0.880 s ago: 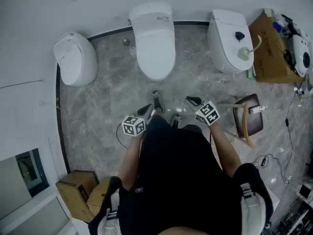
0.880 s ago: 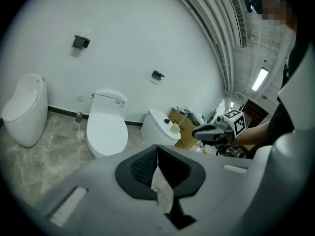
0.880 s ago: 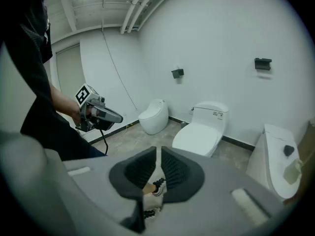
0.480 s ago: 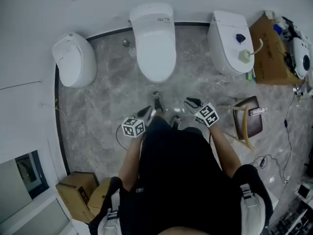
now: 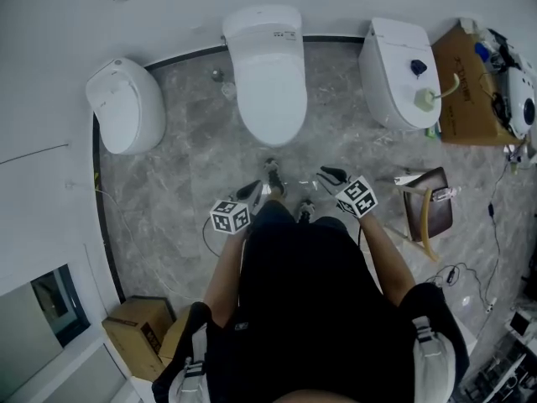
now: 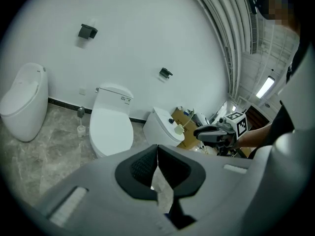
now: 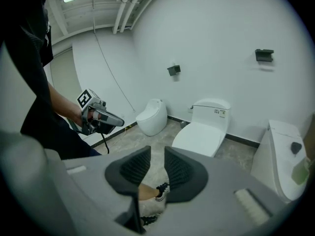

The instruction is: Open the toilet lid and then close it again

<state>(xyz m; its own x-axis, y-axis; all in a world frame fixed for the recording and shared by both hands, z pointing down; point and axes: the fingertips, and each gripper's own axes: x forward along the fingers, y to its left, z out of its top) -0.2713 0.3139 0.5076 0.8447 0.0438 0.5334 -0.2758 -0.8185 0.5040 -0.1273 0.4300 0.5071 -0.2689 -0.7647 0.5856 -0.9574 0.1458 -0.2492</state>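
The white toilet (image 5: 268, 82) in the middle of three stands against the far wall with its lid down. It also shows in the left gripper view as the toilet (image 6: 112, 127) and in the right gripper view as the toilet (image 7: 202, 132). Both grippers hover in front of my body, well short of the bowl. My left gripper (image 5: 252, 191) is shut with nothing between its pads; up close the left gripper (image 6: 156, 149) shows its jaws touching. My right gripper (image 5: 330, 175) is open and empty, and the right gripper (image 7: 157, 156) shows a narrow gap over the floor.
An oval toilet (image 5: 126, 107) stands at the left and another toilet (image 5: 403, 74) at the right. Right of that are a cardboard box (image 5: 466, 82), a brown chair (image 5: 430, 204) and floor cables (image 5: 457, 275). More boxes (image 5: 134, 338) sit near left. My shoes (image 5: 273, 175) stand on marble floor.
The head view has shifted very slightly. Both grippers hold the same place in front of me, and the toilet lid stays down.
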